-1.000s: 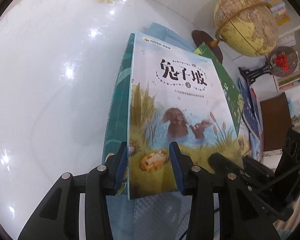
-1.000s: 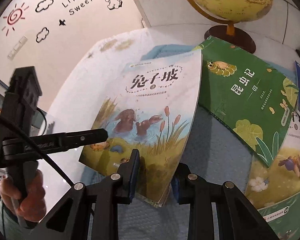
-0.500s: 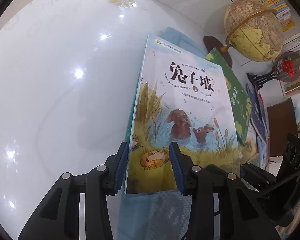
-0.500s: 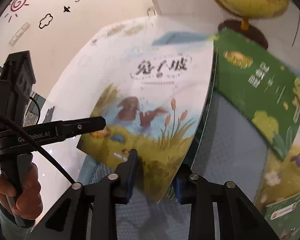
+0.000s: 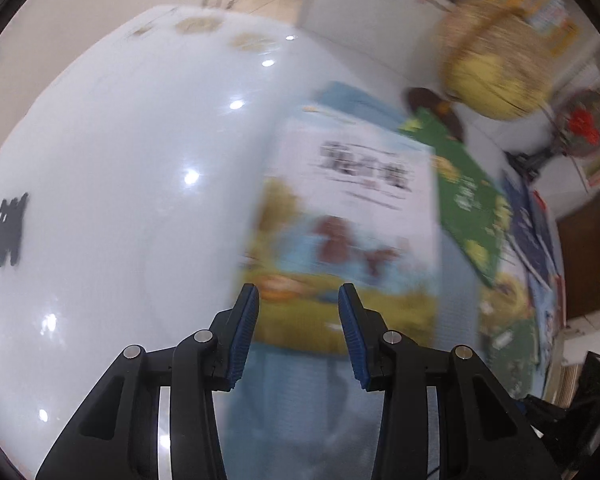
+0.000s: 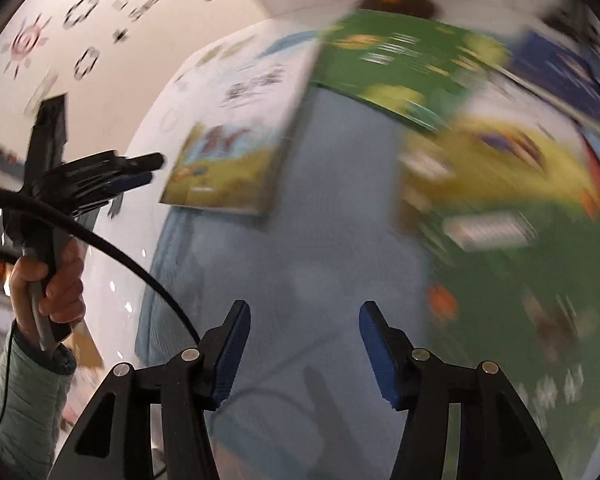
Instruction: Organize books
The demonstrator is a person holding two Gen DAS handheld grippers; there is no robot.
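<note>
Rabbit book (image 5: 352, 216) on mat (image 6: 300, 248), left of insect book (image 5: 468, 196); globe (image 5: 496, 60) behind

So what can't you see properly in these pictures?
- Title on the rabbit picture book, left wrist view: motion blur smears the characters.
- Green book, right wrist view: cover writing blurred.
- Globe, left wrist view: map smeared by blur; in the right wrist view the top edge cuts it off.
- Yellow and green book, right wrist view: too blurred to read.
- Left gripper: whether it touches the rabbit book is unclear.
</note>
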